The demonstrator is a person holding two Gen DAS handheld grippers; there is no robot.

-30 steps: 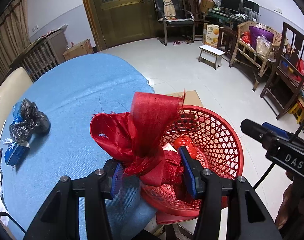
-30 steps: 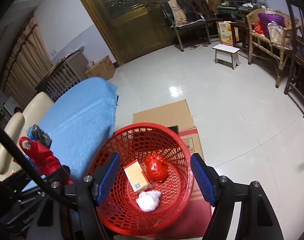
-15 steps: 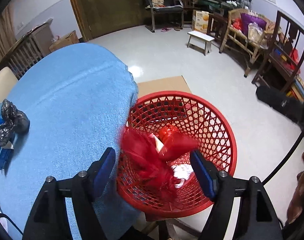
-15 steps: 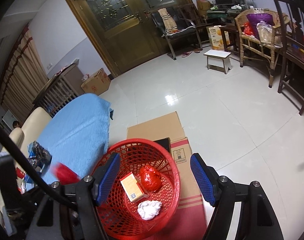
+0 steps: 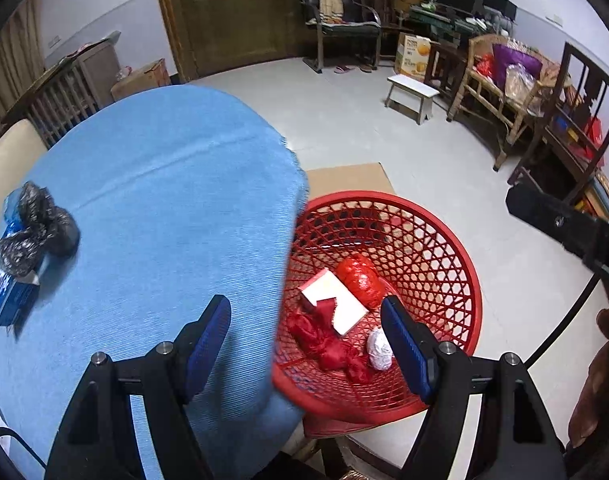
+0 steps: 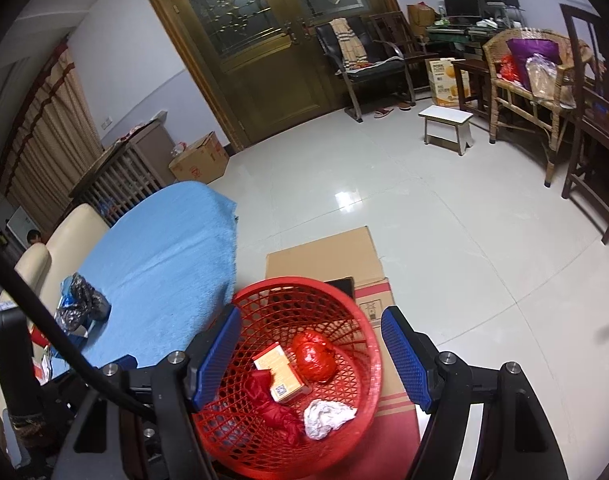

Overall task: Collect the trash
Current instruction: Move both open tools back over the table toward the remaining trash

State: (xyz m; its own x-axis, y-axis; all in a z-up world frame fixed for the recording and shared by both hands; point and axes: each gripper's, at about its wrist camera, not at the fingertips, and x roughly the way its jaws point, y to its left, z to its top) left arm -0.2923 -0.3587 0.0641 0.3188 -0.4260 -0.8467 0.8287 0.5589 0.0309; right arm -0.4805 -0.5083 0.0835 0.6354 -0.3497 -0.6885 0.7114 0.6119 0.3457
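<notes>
Down in the red plastic lattice basket [image 5: 436, 240] lies the trash gathered so far: a crumpled red ribbon bow [image 5: 328, 344] at the near side, a flat white and orange cardboard box [image 5: 336, 304] leaning across it, a round red foil-wrapped ball [image 5: 360, 280] just beyond the box, and a crumpled white paper wad [image 5: 379, 349] beside the bow. The basket stands on flattened brown cardboard [image 6: 324, 256] on the pale tiled floor, right against the edge of the round table under a blue woven cloth [image 5: 164, 208].

Over the table's edge and the basket hangs the left gripper [image 5: 306, 342], its blue-padded jaws spread wide with nothing between them; the bow lies loose below. From the other camera, the right gripper [image 6: 310, 354] is likewise spread and empty above the basket, its pads apart on either side of the rim.

Still on the cloth at the far left sit a crumpled black plastic bag [image 5: 32, 232] and, touching it, a small blue carton [image 5: 12, 300].
</notes>
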